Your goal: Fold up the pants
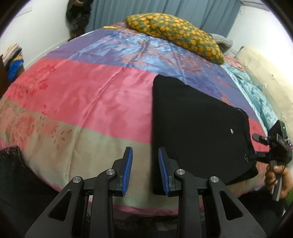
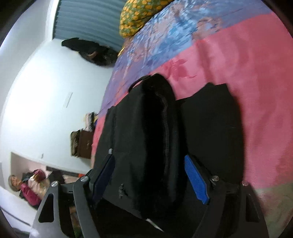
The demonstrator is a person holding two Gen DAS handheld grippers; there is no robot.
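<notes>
Black pants (image 1: pixel 197 119) lie folded on the striped satin bedcover (image 1: pixel 91 91), right of centre in the left wrist view. My left gripper (image 1: pixel 145 149) hovers at their near left corner, open, with only bedcover between its blue pads (image 1: pixel 128 170). At the right edge a hand (image 1: pixel 278 175) holds my right gripper (image 1: pixel 254 146), turned on its side at the pants' waist edge. In the right wrist view a thick raised fold of the pants (image 2: pixel 146 128) sits between the spread fingers of the right gripper (image 2: pixel 148 154). Its blue pad (image 2: pixel 196 179) stands beside the fold, and I see no squeeze.
A green pillow with orange dots (image 1: pixel 175 33) lies at the head of the bed, before a grey-blue curtain (image 1: pixel 146 9). Folded clothes (image 1: pixel 12 55) are stacked at the left. A beige wall (image 1: pixel 265 73) runs along the right side. A person (image 2: pixel 27 188) sits in the background.
</notes>
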